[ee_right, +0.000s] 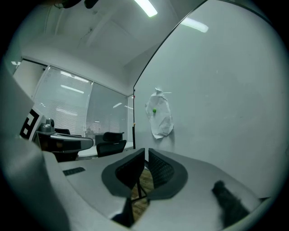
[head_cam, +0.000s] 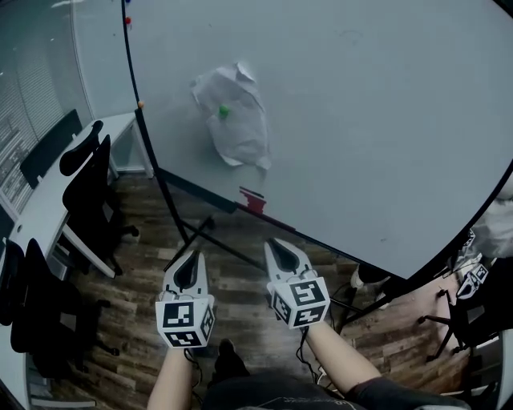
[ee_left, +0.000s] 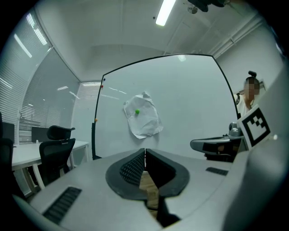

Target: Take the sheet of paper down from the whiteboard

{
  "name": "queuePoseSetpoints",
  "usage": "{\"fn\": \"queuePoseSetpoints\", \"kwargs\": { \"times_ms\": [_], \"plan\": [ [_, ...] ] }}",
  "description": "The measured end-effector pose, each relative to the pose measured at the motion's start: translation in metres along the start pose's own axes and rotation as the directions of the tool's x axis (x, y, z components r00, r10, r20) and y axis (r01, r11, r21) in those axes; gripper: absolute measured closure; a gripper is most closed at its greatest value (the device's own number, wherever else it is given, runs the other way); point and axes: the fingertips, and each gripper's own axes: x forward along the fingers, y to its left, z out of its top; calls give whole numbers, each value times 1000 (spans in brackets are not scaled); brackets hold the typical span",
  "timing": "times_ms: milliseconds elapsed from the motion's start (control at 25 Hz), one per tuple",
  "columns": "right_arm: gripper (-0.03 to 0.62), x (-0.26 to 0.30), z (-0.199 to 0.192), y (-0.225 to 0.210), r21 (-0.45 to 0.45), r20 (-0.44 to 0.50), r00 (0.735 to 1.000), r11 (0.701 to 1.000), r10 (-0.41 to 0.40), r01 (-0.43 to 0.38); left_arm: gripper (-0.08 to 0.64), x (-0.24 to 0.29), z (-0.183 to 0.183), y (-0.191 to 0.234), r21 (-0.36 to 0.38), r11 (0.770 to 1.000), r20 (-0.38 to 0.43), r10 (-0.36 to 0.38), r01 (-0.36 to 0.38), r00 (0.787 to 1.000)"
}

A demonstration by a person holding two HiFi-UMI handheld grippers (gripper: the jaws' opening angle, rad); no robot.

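Crumpled paper (head_cam: 232,116) hangs on the whiteboard (head_cam: 385,120), bare board all round; left gripper (head_cam: 195,256) and right gripper (head_cam: 275,243) point level, jaws together, empty.

This is an office. A large whiteboard (head_cam: 361,120) on a wheeled black stand fills the right side, and along the left wall stand long white desks (head_cam: 44,200) with black swivel chairs (head_cam: 92,188) pulled up to them. Slatted window blinds (ee_right: 67,108) on the far left, a ceiling strip light (ee_left: 165,11) and a wood-plank floor (head_cam: 144,264) fit the same kind of room.
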Motion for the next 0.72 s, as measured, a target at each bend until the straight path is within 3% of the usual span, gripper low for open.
{"fn": "queuePoseSetpoints", "kwargs": {
  "times_ms": [720],
  "plan": [
    [566,110,14,-48,7,-33,980,980,-197,197,543,125,20,63,-7,988,14,-155,155,988]
  ]
}}
